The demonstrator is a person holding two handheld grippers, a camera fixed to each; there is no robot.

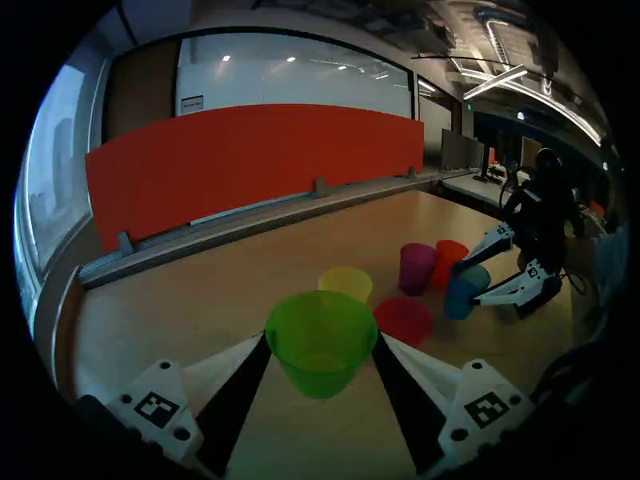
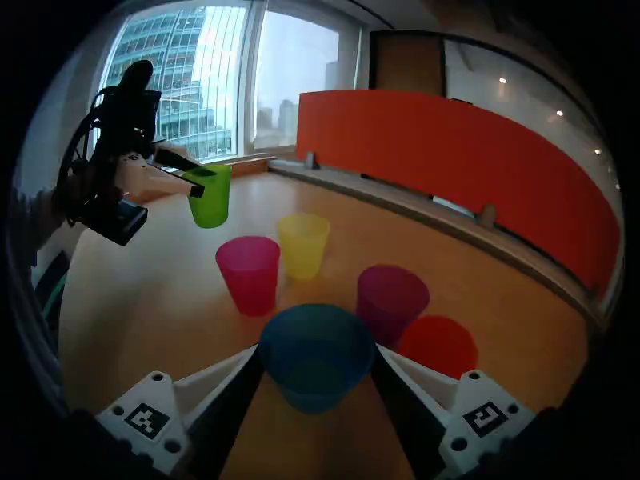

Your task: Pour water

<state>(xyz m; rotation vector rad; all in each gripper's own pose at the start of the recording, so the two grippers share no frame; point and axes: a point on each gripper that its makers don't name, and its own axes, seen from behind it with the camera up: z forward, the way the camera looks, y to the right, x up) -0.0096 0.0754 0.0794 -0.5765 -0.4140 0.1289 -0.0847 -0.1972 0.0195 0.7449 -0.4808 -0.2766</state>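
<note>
Orange partition (image 1: 256, 168), across the upper half of the left gripper view; wooden table (image 1: 200, 296) below it. Green cup (image 1: 322, 340), lower centre of that view, upright. Blue cup (image 2: 317, 352), lower centre of the right gripper view. Both judged thin plastic: light, smooth, liable to flex or slip, best taken gently at mid-wall below the rim; water inside either not discernible. Spare cups mid-frame in the right gripper view: yellow cup (image 2: 304, 244), pink cup (image 2: 250, 272), purple cup (image 2: 390, 302), red cup (image 2: 438, 344). Left gripper (image 1: 322, 338): fingers spread to cup width, pressing both sides of the green cup. Right gripper (image 2: 317, 360): likewise clamped on the blue cup
</note>
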